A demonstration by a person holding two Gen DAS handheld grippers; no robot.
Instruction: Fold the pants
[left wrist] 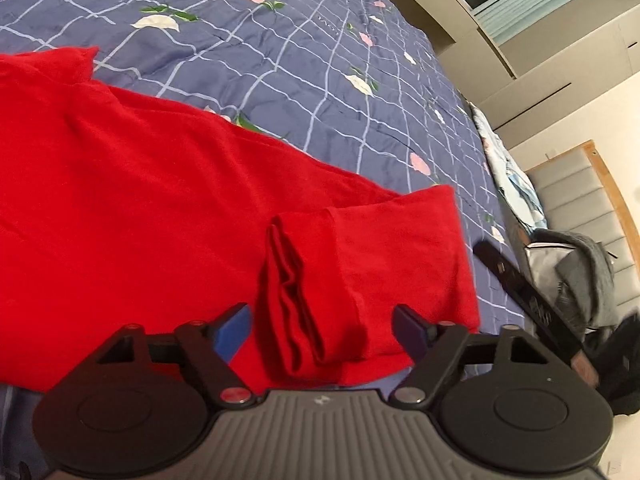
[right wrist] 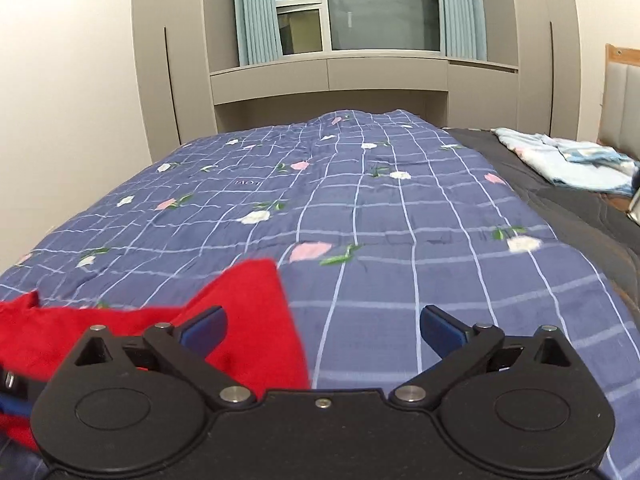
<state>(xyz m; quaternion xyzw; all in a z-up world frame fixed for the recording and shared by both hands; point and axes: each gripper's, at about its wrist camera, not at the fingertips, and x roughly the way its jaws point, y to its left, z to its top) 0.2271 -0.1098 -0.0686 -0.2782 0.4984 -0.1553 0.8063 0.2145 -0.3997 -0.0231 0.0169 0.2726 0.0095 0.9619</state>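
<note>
Red pants (left wrist: pixel 152 208) lie spread on the blue checked floral quilt (left wrist: pixel 280 64). One leg end is turned back into a bunched fold (left wrist: pixel 304 304) near the bed's edge. My left gripper (left wrist: pixel 322 330) is open, its jaws either side of that fold, just above it. In the right wrist view a corner of the red pants (right wrist: pixel 248 320) lies at the lower left on the quilt (right wrist: pixel 380 240). My right gripper (right wrist: pixel 322 330) is open and empty, its left finger (right wrist: pixel 204 326) over the red cloth, its right finger over bare quilt.
A dark strap-like object (left wrist: pixel 528 300) and a grey bag (left wrist: pixel 580 272) lie beyond the bed's edge. A light blue cloth (right wrist: pixel 568 160) sits on a dark sheet (right wrist: pixel 560 208) at the right. Cabinets and a window (right wrist: pixel 360 8) stand behind the bed.
</note>
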